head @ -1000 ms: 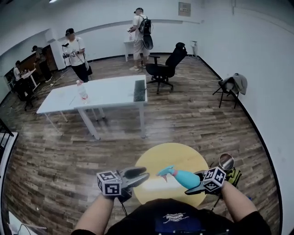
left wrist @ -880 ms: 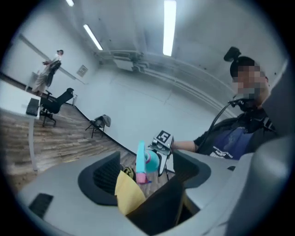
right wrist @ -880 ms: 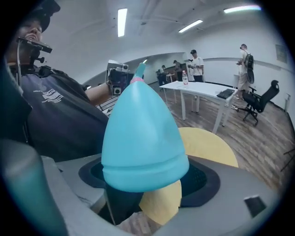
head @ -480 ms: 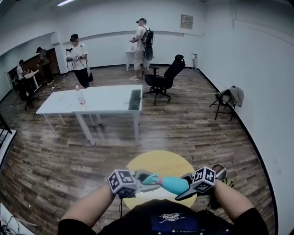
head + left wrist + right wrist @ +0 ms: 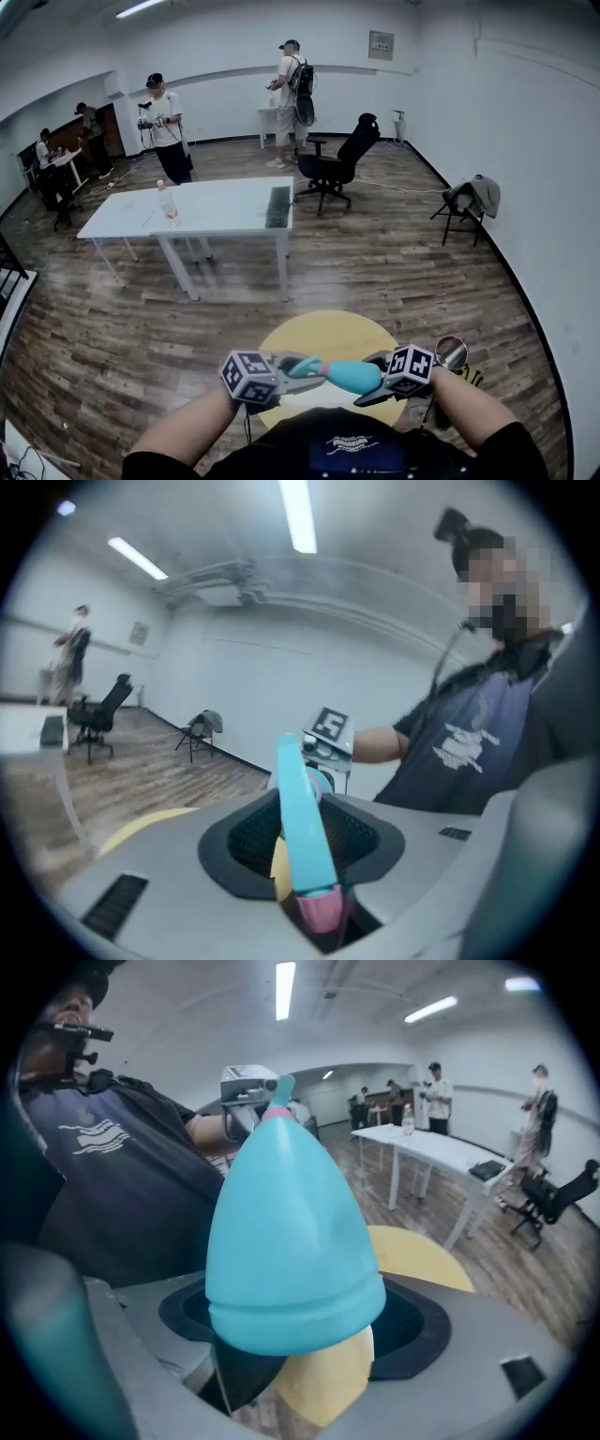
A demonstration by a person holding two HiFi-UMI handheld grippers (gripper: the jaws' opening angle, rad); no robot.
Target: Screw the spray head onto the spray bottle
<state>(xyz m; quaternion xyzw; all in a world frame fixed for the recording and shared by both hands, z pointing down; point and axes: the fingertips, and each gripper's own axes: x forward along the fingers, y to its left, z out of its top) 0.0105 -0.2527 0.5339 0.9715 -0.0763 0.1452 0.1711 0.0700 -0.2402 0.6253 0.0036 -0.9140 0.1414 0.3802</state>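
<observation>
At 6 o'clock, above the round yellow table [image 5: 328,330], your left gripper [image 5: 298,367], jaws narrow and just opening, pinches the turquoise plastic spray head [image 5: 302,827]. Your right gripper [image 5: 302,1327], jaws wide, clamps the turquoise teardrop plastic bottle [image 5: 291,1232].

The round yellow table [image 5: 323,330] sits just below me on a dark plank floor [image 5: 394,262]. Farther off, a long white table [image 5: 220,214] carries a clear bottle [image 5: 168,200], upright near its left end, and a dark keyboard [image 5: 277,206] at its right end. Beyond it a black office chair [image 5: 337,155] stands on the floor, and a draped folding chair [image 5: 469,202] stands near the right wall.
</observation>
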